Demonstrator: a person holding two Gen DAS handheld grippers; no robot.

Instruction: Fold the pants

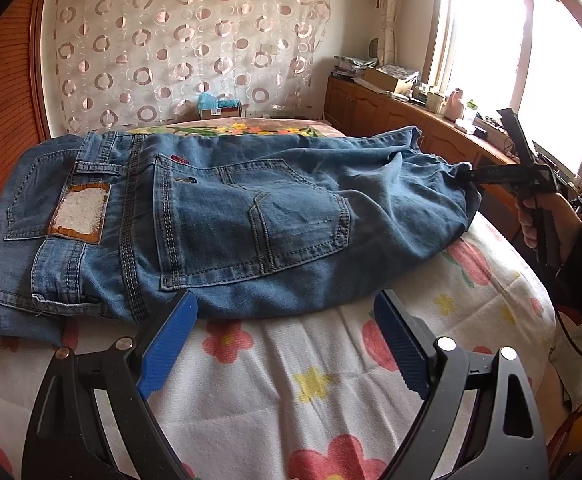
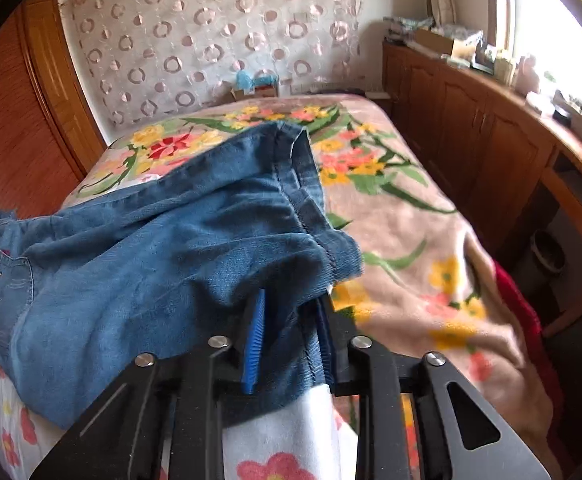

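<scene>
Blue denim pants lie across the bed, waistband and back pockets to the left, legs folded over to the right. My left gripper is open and empty, just in front of the pants' near edge. My right gripper is shut on the pants' fabric at the folded right end, with the hems lying beyond it. In the left wrist view the right gripper shows at the right, pinching the denim, held by a hand.
The bed has a white flowered sheet in front and a pink flowered blanket farther back. A wooden cabinet with clutter runs along the right under the window. A wooden wardrobe stands at the left.
</scene>
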